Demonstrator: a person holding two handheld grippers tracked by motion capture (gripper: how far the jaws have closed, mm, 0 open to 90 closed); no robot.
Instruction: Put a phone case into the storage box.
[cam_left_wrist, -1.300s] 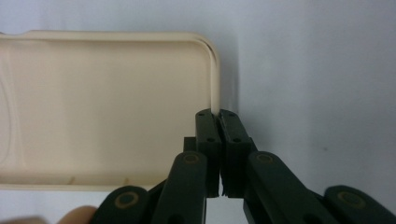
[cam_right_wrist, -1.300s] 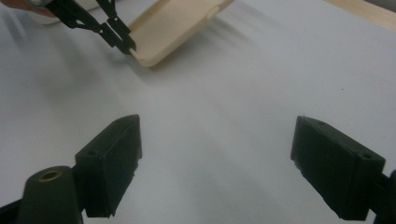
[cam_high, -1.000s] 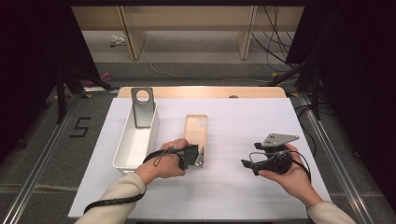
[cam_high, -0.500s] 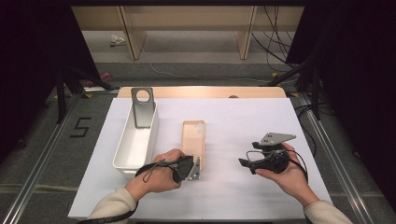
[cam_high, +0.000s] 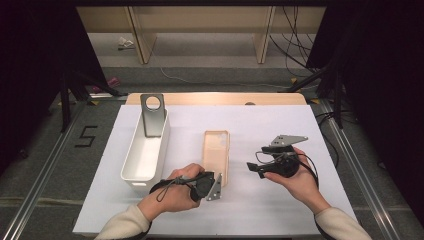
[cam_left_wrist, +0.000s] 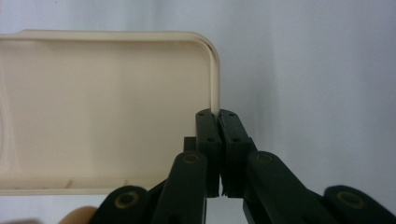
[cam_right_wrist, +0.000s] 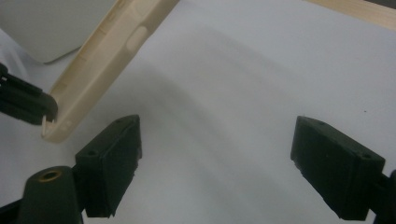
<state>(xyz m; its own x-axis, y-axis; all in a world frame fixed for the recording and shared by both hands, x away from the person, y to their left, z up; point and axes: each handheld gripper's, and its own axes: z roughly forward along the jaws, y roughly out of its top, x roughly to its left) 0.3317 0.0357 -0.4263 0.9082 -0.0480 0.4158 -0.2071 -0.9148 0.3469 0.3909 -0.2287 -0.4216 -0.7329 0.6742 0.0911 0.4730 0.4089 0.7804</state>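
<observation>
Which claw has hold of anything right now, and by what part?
The left claw pinches the beige phone case by its side rim near a corner. The right claw is open, holding nothing.

The phone case (cam_high: 216, 155) is a pale beige, soft-looking shell with rounded corners and a raised rim. It lies flat and open side up on the white worktop (cam_high: 280, 210), its length running away from the person. In the left gripper view its thin side wall (cam_left_wrist: 215, 70) is pinched near a corner. Button cut-outs show along one long edge (cam_right_wrist: 135, 37).
</observation>
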